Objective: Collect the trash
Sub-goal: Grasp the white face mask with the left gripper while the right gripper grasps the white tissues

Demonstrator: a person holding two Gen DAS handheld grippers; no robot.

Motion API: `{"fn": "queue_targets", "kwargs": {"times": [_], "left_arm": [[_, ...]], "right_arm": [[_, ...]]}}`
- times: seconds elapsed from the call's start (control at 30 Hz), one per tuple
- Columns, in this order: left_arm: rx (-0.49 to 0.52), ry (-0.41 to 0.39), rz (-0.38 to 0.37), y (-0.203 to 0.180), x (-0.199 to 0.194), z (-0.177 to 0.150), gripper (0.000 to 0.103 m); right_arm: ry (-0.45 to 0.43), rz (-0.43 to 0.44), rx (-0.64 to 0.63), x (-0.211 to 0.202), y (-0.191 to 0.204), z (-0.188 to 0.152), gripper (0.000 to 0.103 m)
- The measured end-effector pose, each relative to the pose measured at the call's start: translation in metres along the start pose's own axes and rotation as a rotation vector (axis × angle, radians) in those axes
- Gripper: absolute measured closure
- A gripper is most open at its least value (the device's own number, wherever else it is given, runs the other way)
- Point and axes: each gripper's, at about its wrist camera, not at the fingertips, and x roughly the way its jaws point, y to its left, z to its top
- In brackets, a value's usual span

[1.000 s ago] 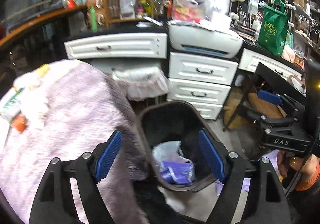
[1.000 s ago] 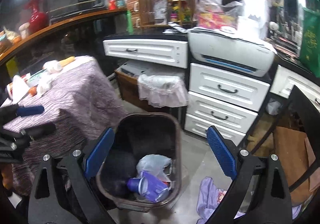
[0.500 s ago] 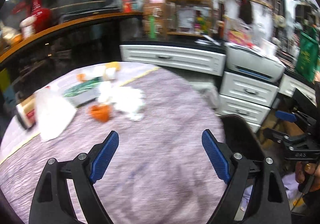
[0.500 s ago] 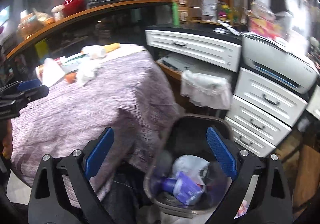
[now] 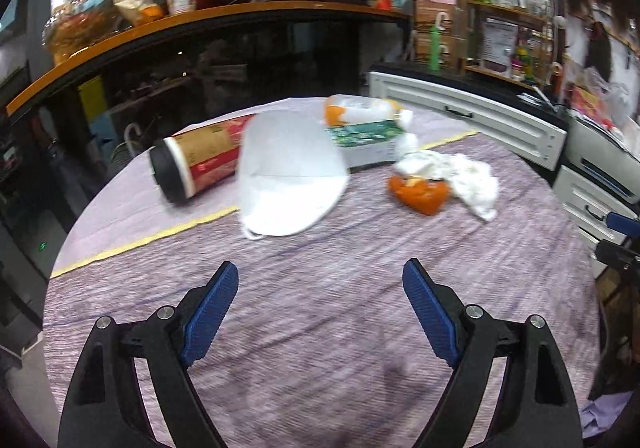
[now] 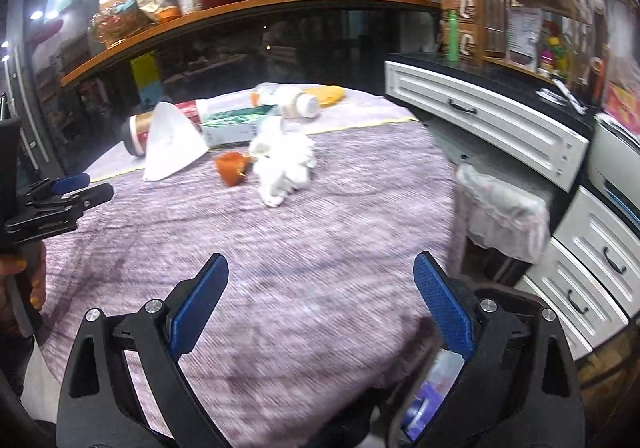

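Observation:
Trash lies at the far side of the round table with a purple cloth (image 5: 320,328): a white face mask (image 5: 288,176), orange peel (image 5: 420,194), a crumpled white tissue (image 5: 468,176), a red-and-tan cup on its side (image 5: 192,164), a green box (image 5: 364,136) and a plastic bottle (image 5: 360,110). My left gripper (image 5: 320,268) hovers over bare cloth short of the mask, its jaws wide but closing, nothing between them. My right gripper (image 6: 320,260) stands open and empty over the table's near edge. The dark trash bin (image 6: 424,408) shows below its right finger.
White drawers (image 6: 480,116) and a bag-lined small bin (image 6: 504,208) stand right of the table. A curved wooden counter (image 5: 160,28) with jars runs behind it. A hand holds the left gripper (image 6: 76,188) at the left edge of the right wrist view.
Both views have swung left, from the floor bin to the tabletop. The bin has left the left wrist view and sits at the bottom right of the right wrist view.

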Motion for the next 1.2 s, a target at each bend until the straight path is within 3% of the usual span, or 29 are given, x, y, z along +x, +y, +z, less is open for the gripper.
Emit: {"fn": "queue_targets", "kwargs": {"times": [0.23,0.43,0.57,0.73,0.9,1.1,1.2], "left_arm": [[-0.06,0.063,0.021,0.048,0.044,0.031,0.044],[-0.09,0.127,0.045,0.061,0.094,0.057,0.06],[-0.09,0.159,0.046,0.059,0.119,0.065,0.065],[-0.119,0.181,0.03,0.065,0.13,0.065,0.094],[-0.132,0.147,0.021,0.066,0.12,0.061,0.099],[-0.122,0.086,0.009,0.062,0.104,0.066,0.099],[-0.13,0.079,-0.011,0.061,0.103,0.068,0.099]], "right_arm": [[0.013,0.031,-0.027,0.019,0.021,0.015,0.01],[0.032,0.032,-0.032,0.029,0.028,0.018,0.01],[0.051,0.019,-0.04,0.035,0.027,0.017,0.01],[0.058,-0.002,-0.054,0.045,0.027,0.027,0.01],[0.088,0.018,-0.061,0.073,0.031,0.044,0.01],[0.136,-0.017,-0.086,0.116,0.038,0.065,0.011],[0.18,-0.038,-0.095,0.14,0.039,0.072,0.024]]}}
